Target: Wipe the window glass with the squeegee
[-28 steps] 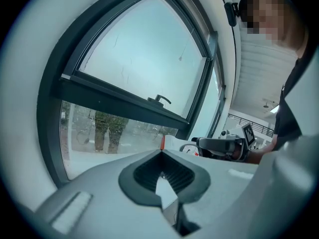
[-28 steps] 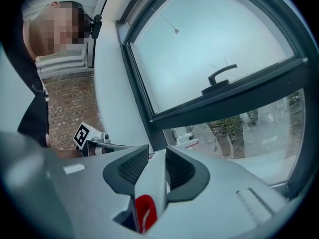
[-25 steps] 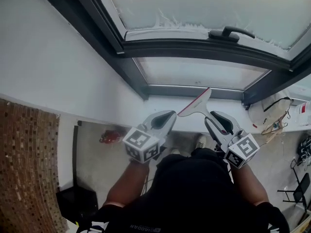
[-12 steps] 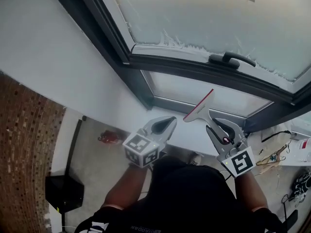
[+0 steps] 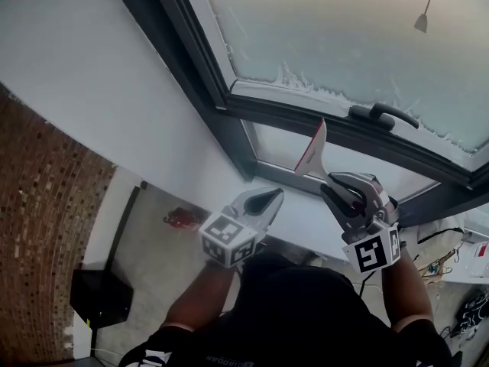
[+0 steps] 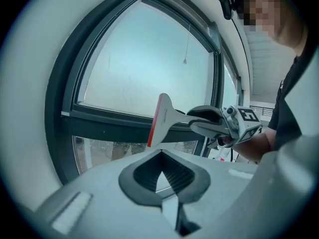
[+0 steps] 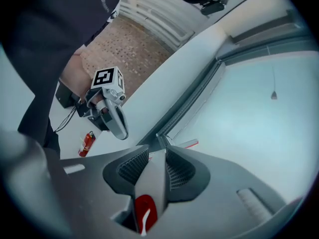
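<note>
Two jaws of the right gripper (image 5: 336, 186) were clamped on the squeegee (image 5: 312, 153) by its handle. The pale stem was pinched between the ribbed pads (image 7: 132, 167), and the red butt end showed behind them in the right gripper view. That looked the right place to hold it. It seemed a light, stiff plastic tool, smooth enough to twist in the pads if pressed hard, with only the red rubber edge soft. The blade stood out past the jaw tips, tilted up toward the window glass (image 5: 344, 37) and apparently not touching it. It was near the dark crossbar (image 5: 283, 115) and just left of the window handle (image 5: 382, 115). The left gripper (image 5: 271, 196) hung beside and lower, its jaws drawn together on nothing, apart from the blade.
</note>
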Demonstrator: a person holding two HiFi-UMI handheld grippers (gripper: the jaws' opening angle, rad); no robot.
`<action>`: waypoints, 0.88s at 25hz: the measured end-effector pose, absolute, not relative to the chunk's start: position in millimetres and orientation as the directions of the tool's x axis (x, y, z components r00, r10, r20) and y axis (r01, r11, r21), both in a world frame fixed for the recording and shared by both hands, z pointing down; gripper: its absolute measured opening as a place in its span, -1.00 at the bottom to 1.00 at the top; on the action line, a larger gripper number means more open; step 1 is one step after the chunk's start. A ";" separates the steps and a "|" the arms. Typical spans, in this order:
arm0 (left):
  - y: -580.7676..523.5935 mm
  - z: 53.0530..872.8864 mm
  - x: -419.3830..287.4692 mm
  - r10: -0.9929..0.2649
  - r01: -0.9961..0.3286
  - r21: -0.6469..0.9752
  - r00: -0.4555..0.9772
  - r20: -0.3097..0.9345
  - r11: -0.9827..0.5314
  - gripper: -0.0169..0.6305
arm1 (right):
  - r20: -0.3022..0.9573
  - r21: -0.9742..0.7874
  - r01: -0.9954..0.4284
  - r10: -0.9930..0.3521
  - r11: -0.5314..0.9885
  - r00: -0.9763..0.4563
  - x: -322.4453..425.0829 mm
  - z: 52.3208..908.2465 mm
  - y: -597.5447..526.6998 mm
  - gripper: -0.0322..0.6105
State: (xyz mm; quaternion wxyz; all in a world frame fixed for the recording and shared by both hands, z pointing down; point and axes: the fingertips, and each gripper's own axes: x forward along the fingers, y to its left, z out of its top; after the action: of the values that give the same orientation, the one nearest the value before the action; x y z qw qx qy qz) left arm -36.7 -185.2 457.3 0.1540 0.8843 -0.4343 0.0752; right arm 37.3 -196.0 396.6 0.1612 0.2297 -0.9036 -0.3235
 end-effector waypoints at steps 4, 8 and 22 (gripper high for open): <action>-192.8 448.6 -63.4 -0.745 -0.793 0.199 0.609 0.271 -0.576 -0.95 | 0.145 0.739 -0.261 -0.525 0.621 -0.839 -6.6 381.3 -214.3 -0.51; -197.2 442.5 -85.8 -0.740 -0.785 0.192 0.620 0.263 -0.589 -0.95 | 0.139 0.796 -0.229 -0.538 0.560 -0.831 -50.7 365.0 -237.4 -0.51; -200.4 462.8 -142.5 -0.699 -0.753 0.225 0.657 0.281 -0.618 -0.95 | 0.129 0.925 -0.124 -0.606 0.358 -0.785 -171.3 328.5 -341.1 -0.51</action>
State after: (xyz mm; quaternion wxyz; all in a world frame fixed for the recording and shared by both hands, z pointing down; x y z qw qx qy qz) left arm -142.5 -200.4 462.8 0.1629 0.8956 -0.4055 0.0829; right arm -171.3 -341.1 328.5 0.2330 0.2310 -0.7904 -0.5173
